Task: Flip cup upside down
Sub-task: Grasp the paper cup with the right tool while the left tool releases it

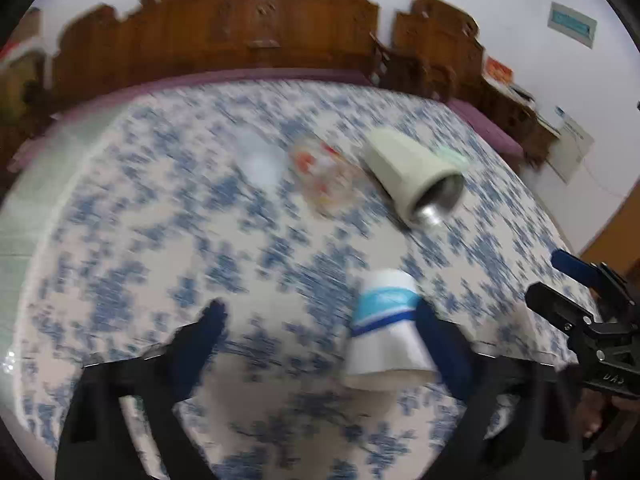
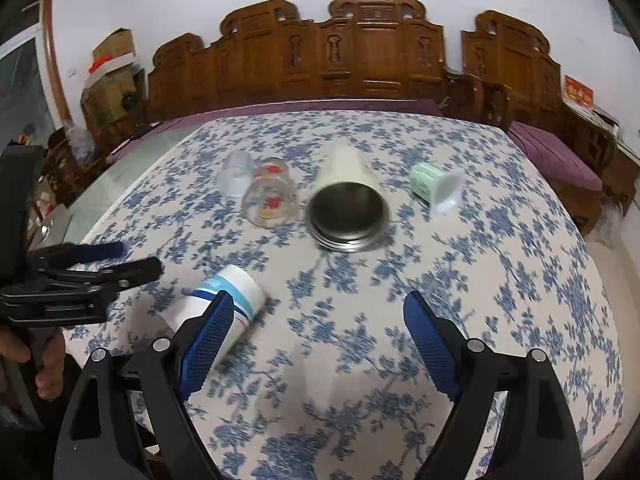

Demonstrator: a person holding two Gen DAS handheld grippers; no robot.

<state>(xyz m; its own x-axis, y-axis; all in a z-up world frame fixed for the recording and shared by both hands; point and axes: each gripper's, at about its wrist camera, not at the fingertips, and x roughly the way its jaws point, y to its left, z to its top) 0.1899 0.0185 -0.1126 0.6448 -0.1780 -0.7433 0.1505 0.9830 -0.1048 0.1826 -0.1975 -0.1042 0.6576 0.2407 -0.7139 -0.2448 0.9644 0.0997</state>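
A white paper cup with blue bands [image 1: 384, 328] lies on its side on the floral tablecloth, its mouth toward the camera, against the inner face of the right finger of my left gripper [image 1: 320, 320], which is open. The view is blurred. In the right wrist view the same cup [image 2: 228, 300] lies at the lower left, partly behind the left finger. My right gripper [image 2: 320, 320] is open and empty above bare cloth. The left gripper [image 2: 120, 260] also shows at the left edge of the right wrist view, and the right gripper [image 1: 560, 280] at the right edge of the left wrist view.
Several other cups lie on their sides mid-table: a cream metal-lined tumbler [image 2: 346, 204], a glass with red flowers [image 2: 270, 196], a clear plastic cup [image 2: 236, 176], a green paper cup [image 2: 436, 186]. A carved wooden bench [image 2: 360, 60] stands behind the table [image 2: 520, 280].
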